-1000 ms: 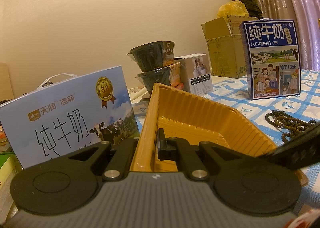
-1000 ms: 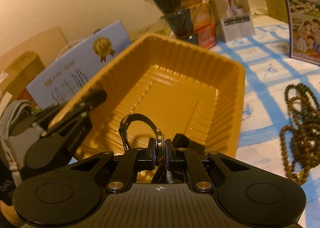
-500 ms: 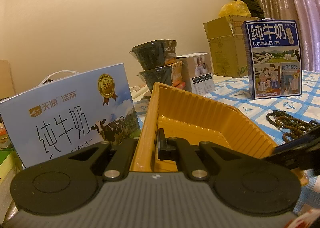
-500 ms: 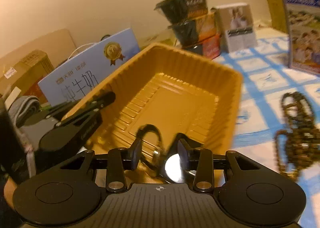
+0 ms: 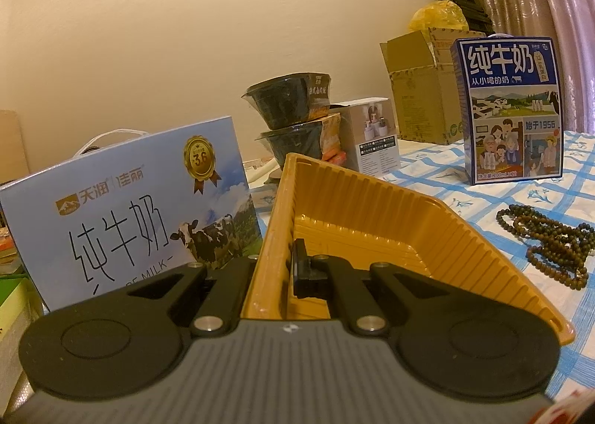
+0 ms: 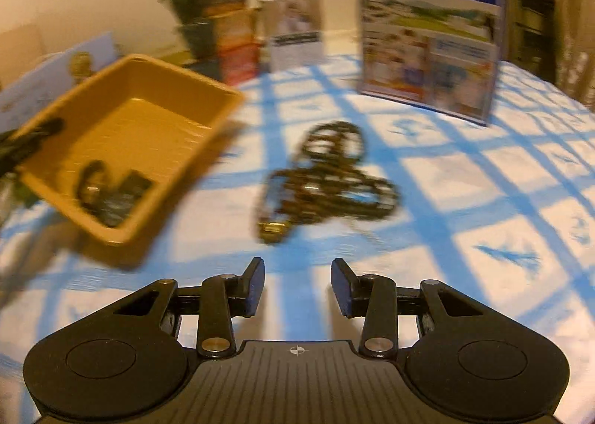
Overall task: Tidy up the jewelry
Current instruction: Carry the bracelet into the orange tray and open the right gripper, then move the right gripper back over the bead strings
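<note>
Now the right gripper has let go of the ring, which lies in the yellow tray; its empty, parted jaws swing toward the bead necklace on the tablecloth. The left gripper stays clamped on the tray's wall.

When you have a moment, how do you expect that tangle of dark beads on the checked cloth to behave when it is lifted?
The bead strands lie in loose, overlapping loops, so they will probably hang limp and sag rather than hold shape. Pinching one loop may drag the rest along or leave parts trailing on the tablecloth. The round beads look smooth, so a strand might slip between the pads of the open right tool.
</note>
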